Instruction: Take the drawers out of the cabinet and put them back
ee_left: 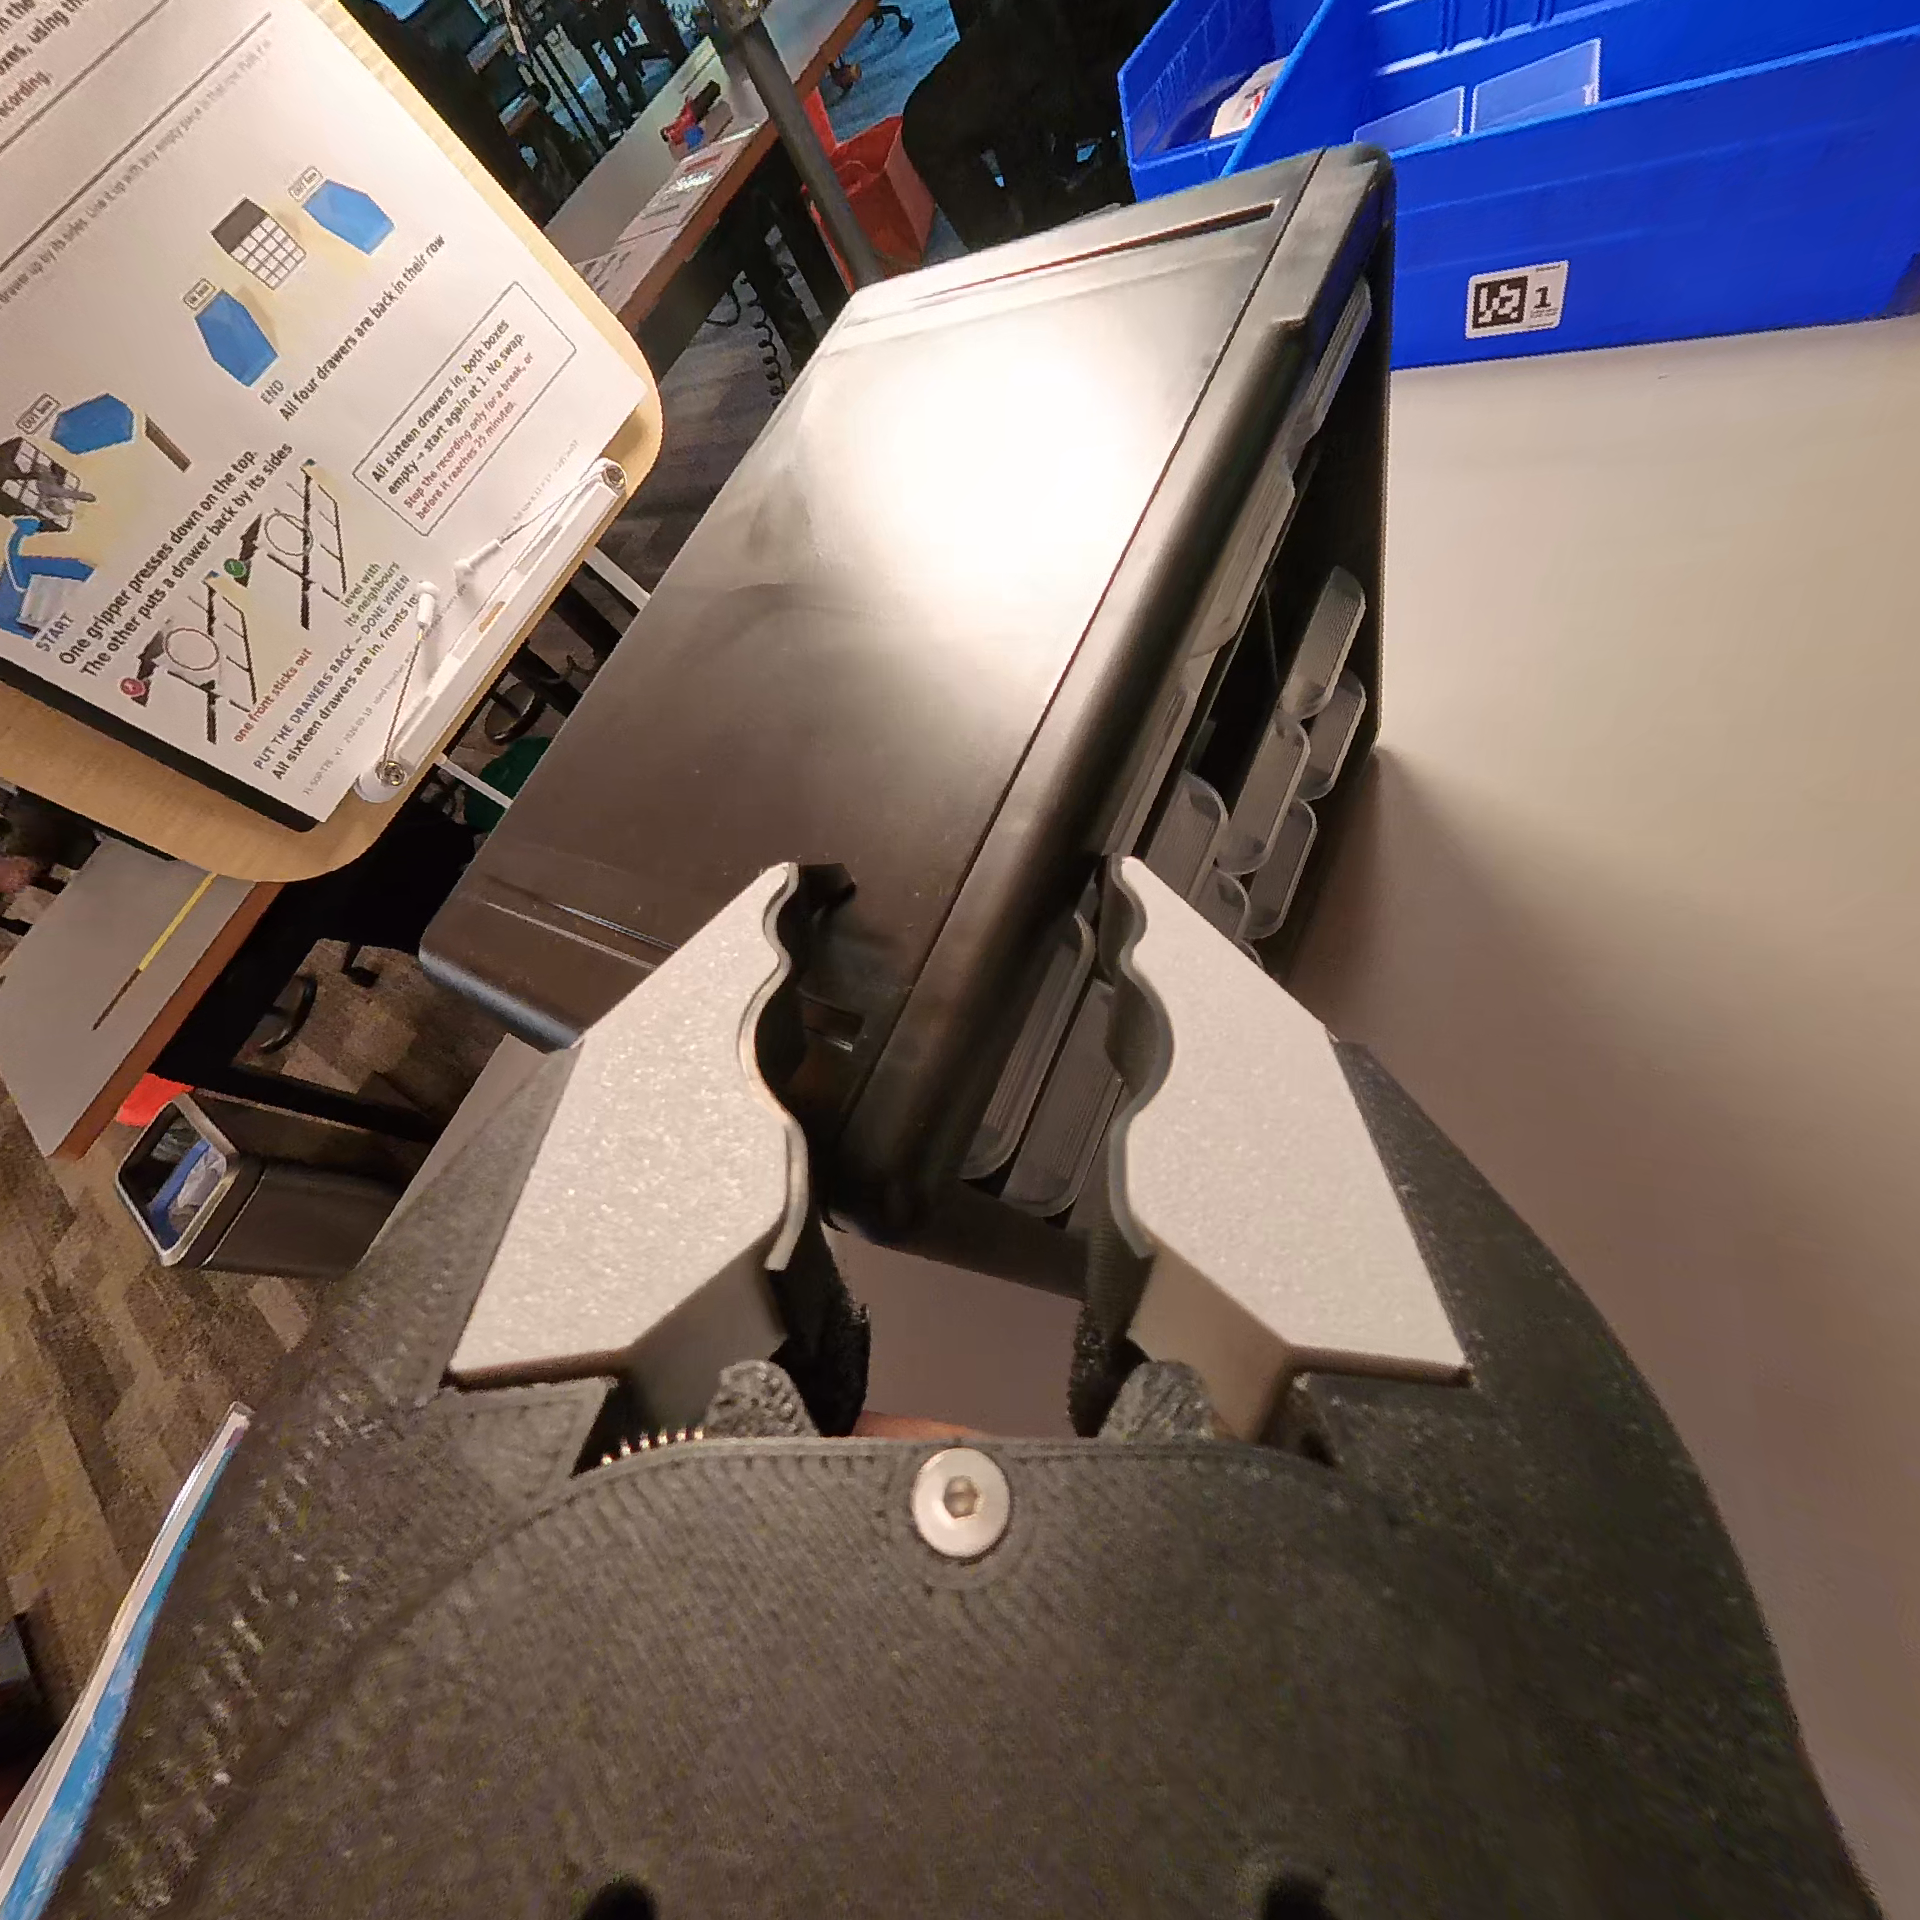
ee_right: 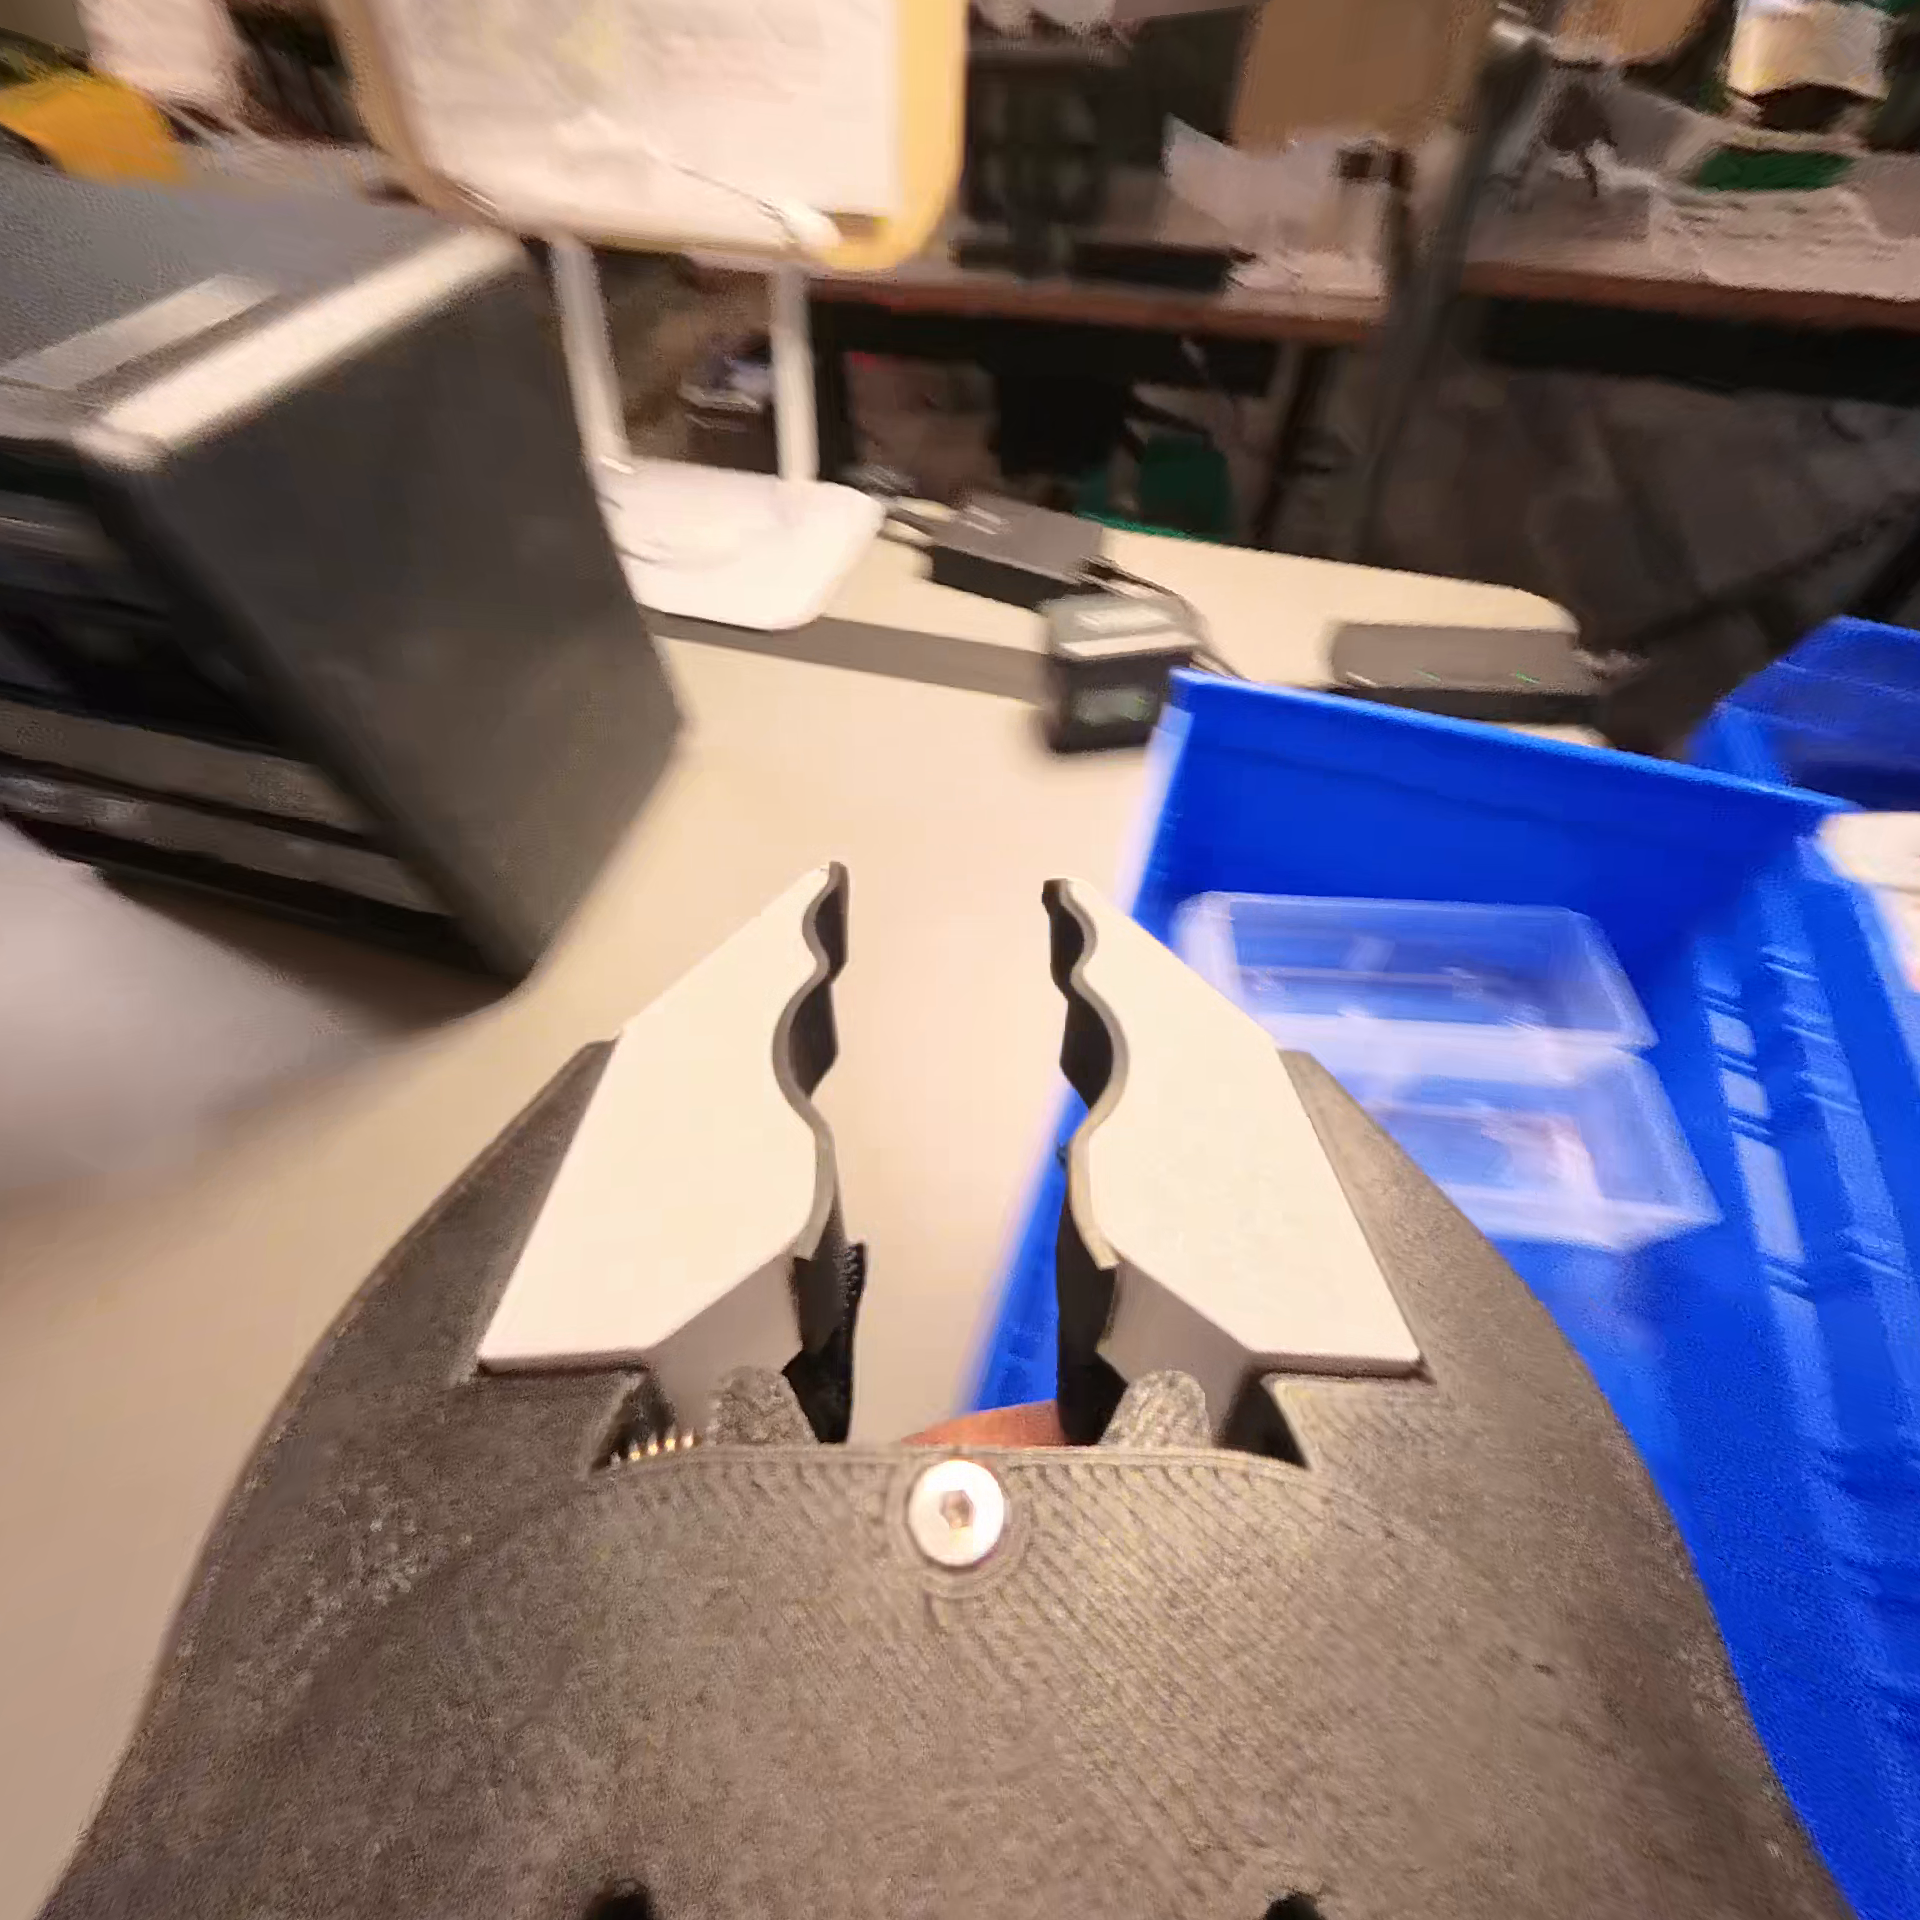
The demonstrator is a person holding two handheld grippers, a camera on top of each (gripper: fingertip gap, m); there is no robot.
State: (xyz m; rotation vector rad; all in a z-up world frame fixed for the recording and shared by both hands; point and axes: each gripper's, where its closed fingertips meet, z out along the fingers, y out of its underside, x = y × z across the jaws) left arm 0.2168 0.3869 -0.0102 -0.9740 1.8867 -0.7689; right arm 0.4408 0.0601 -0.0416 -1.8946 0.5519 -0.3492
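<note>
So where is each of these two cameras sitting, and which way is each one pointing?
Left wrist view: on the left tool, looking along its open fingers, which straddle the black cabinet's front top edge above its drawers.
Right wrist view: on the right tool, open and empty above the table, facing a blue bin holding clear drawers.
Both show the cabinet, table, blue bins and instruction board.

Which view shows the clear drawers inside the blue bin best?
The right wrist view: two clear drawers lie in the blue bin beside the open right gripper, slightly blurred. The left wrist view shows only blue bins from outside, their contents mostly hidden.
</note>
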